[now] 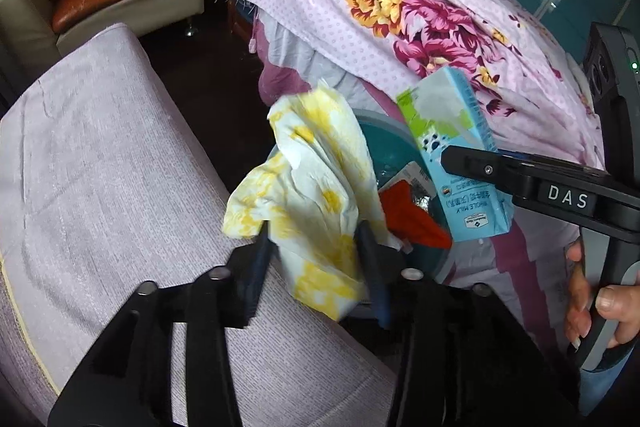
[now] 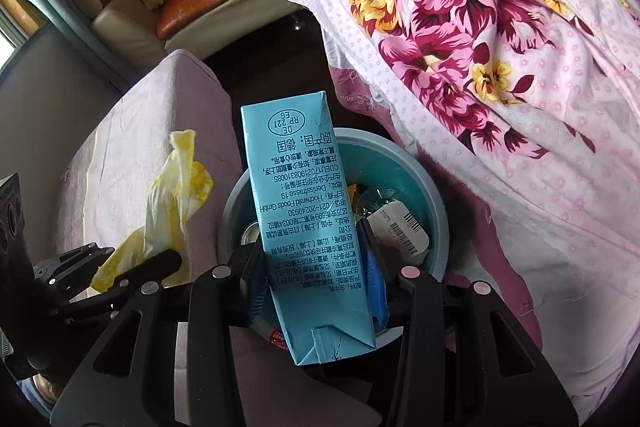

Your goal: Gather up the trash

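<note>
Your right gripper (image 2: 316, 275) pinches the blue milk carton (image 2: 296, 211) across its narrow sides, fingers pressed on it near the lower third. In the right wrist view the carton's long axis runs bottom to top of the frame, leaning slightly left; the folded base is at the bottom toward you, and the far end points to upper centre. The carton hangs directly over the teal bin (image 2: 424, 183), which sits centre frame just behind it and already holds a barcoded wrapper (image 2: 400, 227) and foil scraps. So the drop is straight below the fingers.

Your left gripper (image 1: 316, 263) has the yellow-print tissue (image 1: 312, 187) between its fingers. They stand spread; whether the pads still press on it, can't tell. The tissue's long axis runs from lower centre up toward centre frame, loose top flopping left. In the left wrist view the bin (image 1: 384, 147) lies just right of and behind the tissue, so that hand is at the bin's edge, not over the middle. The right hand is better placed. A lilac cushion (image 1: 100, 167) is at left, floral bedsheet (image 1: 400, 7) at upper right.
</note>
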`<state>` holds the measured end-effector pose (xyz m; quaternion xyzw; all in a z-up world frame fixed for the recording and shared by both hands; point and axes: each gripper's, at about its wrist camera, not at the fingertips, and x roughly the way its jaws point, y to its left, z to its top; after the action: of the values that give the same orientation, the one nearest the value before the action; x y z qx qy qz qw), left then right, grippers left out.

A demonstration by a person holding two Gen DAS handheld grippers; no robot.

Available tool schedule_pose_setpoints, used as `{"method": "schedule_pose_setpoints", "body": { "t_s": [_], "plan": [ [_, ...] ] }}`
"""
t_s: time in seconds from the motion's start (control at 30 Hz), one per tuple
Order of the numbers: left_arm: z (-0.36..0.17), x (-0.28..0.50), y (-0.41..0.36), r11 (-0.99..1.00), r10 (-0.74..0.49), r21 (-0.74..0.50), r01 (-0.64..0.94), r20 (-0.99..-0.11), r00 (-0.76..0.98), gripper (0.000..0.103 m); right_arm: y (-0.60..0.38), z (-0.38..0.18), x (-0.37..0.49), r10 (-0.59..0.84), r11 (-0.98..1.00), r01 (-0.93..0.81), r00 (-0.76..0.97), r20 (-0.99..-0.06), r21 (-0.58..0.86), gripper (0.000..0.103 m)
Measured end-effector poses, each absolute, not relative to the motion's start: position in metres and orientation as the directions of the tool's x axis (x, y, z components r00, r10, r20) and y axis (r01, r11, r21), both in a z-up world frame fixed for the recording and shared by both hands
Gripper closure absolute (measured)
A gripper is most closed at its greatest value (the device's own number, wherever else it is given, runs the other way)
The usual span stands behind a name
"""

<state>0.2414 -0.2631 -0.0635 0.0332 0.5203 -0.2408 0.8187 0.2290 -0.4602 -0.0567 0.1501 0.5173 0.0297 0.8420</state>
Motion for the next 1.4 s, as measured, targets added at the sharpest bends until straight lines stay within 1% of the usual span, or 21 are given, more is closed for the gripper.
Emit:
{"method": "schedule_pose_setpoints", "body": {
  "t_s": [0.03, 0.07, 0.1, 0.13, 0.2, 0.27, 0.4, 0.63, 0.7, 0.8, 0.87, 0.9, 1.03, 1.1, 1.2, 1.4],
  "plan": [
    [-0.062, 0.242, -0.262, 0.885, -0.358, -0.192, 0.424, -0.863, 0.356, 0.035, -0.460, -0.057, 0.230, 0.206, 0.952, 0.109, 0.464, -0.861, 0.287, 0.062],
    [-0.061, 0.242, -0.260, 0.889, -0.353, -0.186, 0.418, -0.861, 0.366, 0.028, -0.461, -0.057, 0.230, 0.204, 0.951, 0.114, 0.467, -0.860, 0.288, 0.053],
    [-0.059, 0.243, -0.259, 0.892, -0.349, -0.182, 0.415, -0.860, 0.372, 0.026, -0.462, -0.057, 0.230, 0.194, 0.951, 0.124, 0.479, -0.856, 0.284, 0.044],
    [-0.058, 0.243, -0.259, 0.892, -0.348, -0.180, 0.414, -0.858, 0.377, 0.025, -0.461, -0.057, 0.231, 0.192, 0.951, 0.125, 0.480, -0.856, 0.283, 0.042],
    [-0.055, 0.243, -0.257, 0.895, -0.345, -0.176, 0.411, -0.856, 0.384, 0.022, -0.462, -0.057, 0.231, 0.193, 0.949, 0.129, 0.480, -0.856, 0.287, 0.042],
    [-0.054, 0.242, -0.256, 0.897, -0.343, -0.174, 0.407, -0.855, 0.390, 0.017, -0.463, -0.055, 0.231, 0.185, 0.950, 0.138, 0.480, -0.858, 0.282, 0.039],
    [-0.051, 0.239, -0.254, 0.898, -0.339, -0.168, 0.407, -0.854, 0.395, 0.015, -0.463, -0.050, 0.228, 0.167, 0.951, 0.150, 0.491, -0.855, 0.271, 0.031],
    [-0.043, 0.231, -0.244, 0.903, -0.342, -0.180, 0.390, -0.850, 0.401, 0.014, -0.455, -0.036, 0.219, 0.145, 0.960, 0.140, 0.498, -0.855, 0.244, 0.029],
    [-0.037, 0.227, -0.237, 0.907, -0.342, -0.183, 0.379, -0.846, 0.409, 0.011, -0.451, -0.032, 0.216, 0.140, 0.963, 0.132, 0.500, -0.855, 0.235, 0.026],
    [-0.029, 0.220, -0.226, 0.914, -0.344, -0.195, 0.357, -0.838, 0.424, 0.009, -0.439, -0.019, 0.207, 0.130, 0.973, 0.101, 0.512, -0.849, 0.209, 0.025],
    [-0.023, 0.216, -0.219, 0.917, -0.342, -0.198, 0.345, -0.835, 0.431, 0.009, -0.432, -0.013, 0.202, 0.124, 0.976, 0.087, 0.520, -0.845, 0.198, 0.023],
    [-0.020, 0.212, -0.214, 0.923, -0.332, -0.191, 0.334, -0.834, 0.442, 0.009, -0.430, -0.011, 0.200, 0.122, 0.977, 0.084, 0.523, -0.843, 0.194, 0.020],
    [-0.010, 0.199, -0.199, 0.936, -0.308, -0.178, 0.305, -0.833, 0.460, 0.008, -0.410, 0.004, 0.186, 0.113, 0.985, 0.050, 0.532, -0.839, 0.164, 0.018],
    [-0.006, 0.194, -0.191, 0.941, -0.300, -0.178, 0.287, -0.831, 0.468, 0.004, -0.402, 0.012, 0.181, 0.104, 0.988, 0.037, 0.540, -0.835, 0.147, 0.017],
    [-0.001, 0.185, -0.177, 0.949, -0.288, -0.181, 0.259, -0.834, 0.471, 0.004, -0.391, 0.020, 0.173, 0.097, 0.991, 0.025, 0.550, -0.830, 0.132, 0.015],
    [0.003, 0.168, -0.155, 0.961, -0.259, -0.174, 0.214, -0.833, 0.489, 0.004, -0.374, 0.033, 0.154, 0.082, 0.994, 0.013, 0.568, -0.819, 0.108, 0.014]
  ]
}}
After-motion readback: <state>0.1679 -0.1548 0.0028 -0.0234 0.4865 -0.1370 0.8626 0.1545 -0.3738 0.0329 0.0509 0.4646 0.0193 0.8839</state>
